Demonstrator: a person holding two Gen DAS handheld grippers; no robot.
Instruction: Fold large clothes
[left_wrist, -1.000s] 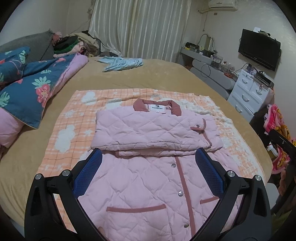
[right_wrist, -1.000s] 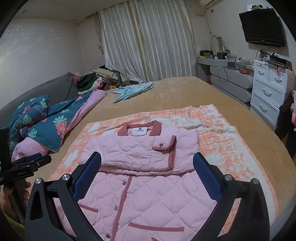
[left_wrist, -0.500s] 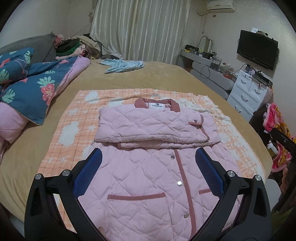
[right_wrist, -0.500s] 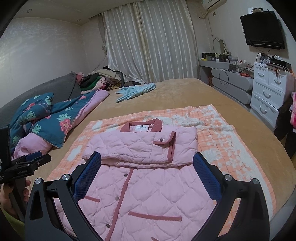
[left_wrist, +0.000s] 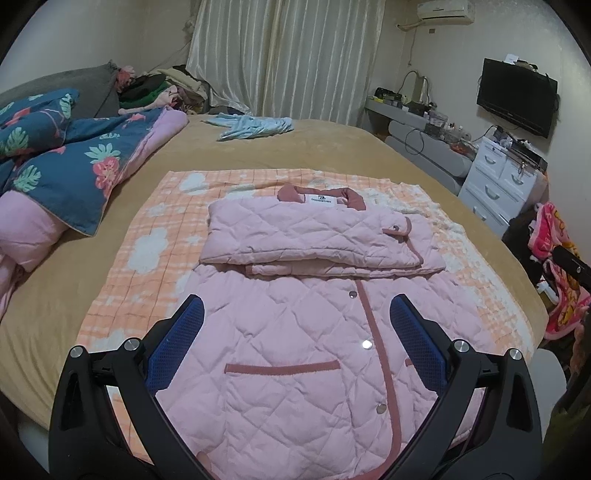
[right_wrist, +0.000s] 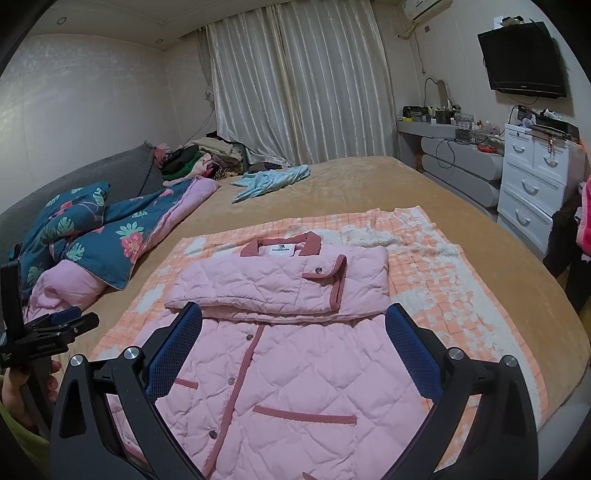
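A pink quilted jacket with dusty-red trim lies front up on an orange checked blanket on the bed. Both sleeves are folded across the chest below the collar. It also shows in the right wrist view. My left gripper is open and empty, held above the jacket's lower front. My right gripper is open and empty, also above the lower half. The left gripper shows at the left edge of the right wrist view.
A blue floral quilt is heaped at the bed's left side. A light blue garment lies at the far end. A clothes pile sits by the curtains. White drawers and a grey dresser stand right.
Both grippers have drawn back and risen a little from the jacket, so more of its lower half shows. The jacket has not moved.
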